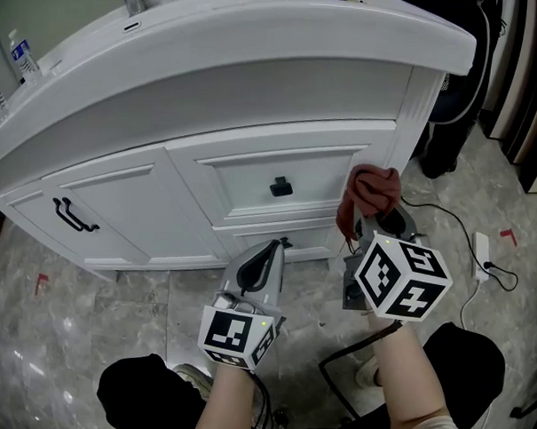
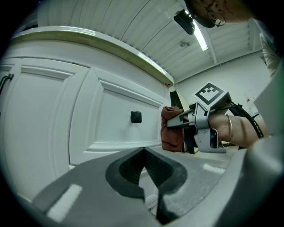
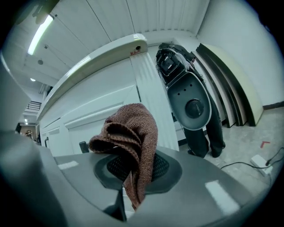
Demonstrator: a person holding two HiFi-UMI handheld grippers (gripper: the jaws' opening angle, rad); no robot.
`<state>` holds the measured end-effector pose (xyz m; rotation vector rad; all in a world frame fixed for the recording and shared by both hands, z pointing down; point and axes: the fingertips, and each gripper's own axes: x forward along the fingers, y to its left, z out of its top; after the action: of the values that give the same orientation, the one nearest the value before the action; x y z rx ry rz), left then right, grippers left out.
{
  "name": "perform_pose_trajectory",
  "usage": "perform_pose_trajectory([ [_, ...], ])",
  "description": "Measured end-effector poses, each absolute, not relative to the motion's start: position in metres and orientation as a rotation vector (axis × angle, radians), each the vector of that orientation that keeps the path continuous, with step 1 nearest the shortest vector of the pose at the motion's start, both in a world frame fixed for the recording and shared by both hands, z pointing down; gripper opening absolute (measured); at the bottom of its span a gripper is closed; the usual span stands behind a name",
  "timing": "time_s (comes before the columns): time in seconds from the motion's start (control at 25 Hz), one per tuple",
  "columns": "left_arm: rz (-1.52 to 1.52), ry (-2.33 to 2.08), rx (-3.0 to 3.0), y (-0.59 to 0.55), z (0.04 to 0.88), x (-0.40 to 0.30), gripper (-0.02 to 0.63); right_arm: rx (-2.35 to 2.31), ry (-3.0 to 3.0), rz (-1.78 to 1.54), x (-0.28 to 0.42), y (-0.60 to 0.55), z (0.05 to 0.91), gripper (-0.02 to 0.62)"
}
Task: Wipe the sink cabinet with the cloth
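Lower centre of the head view: left gripper [image 1: 279,247], jaws pressed together on nothing. Just right: right gripper [image 1: 364,228] clamped on crumpled reddish-brown knitted cloth [image 1: 369,194]. Behind, close: white panelled sink cabinet [image 1: 253,155], cloth right of square black drawer knob [image 1: 281,187].

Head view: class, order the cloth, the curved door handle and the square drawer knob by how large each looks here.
1. cloth, the broadest patch
2. curved door handle, long but thin
3. square drawer knob, clearly smallest

All three sit near the cabinet front, so nearness hardly skews this.
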<state>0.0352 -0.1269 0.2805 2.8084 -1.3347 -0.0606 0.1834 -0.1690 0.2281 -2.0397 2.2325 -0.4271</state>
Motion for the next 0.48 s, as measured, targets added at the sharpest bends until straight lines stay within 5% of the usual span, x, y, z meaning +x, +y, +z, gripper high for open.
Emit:
perform_pose_trajectory([
  [0.24,-0.080,-1.395,2.759,-0.128,0.282,0.009,0.000,-2.126,2.126,-0.408,0.195,-0.161,0.239,0.081],
  [0.48,-0.080,-1.503,2.680,-0.130,0.288,-0.029,0.000,-1.950,2.356,-0.461,0.109,-0.160,0.277,0.081],
])
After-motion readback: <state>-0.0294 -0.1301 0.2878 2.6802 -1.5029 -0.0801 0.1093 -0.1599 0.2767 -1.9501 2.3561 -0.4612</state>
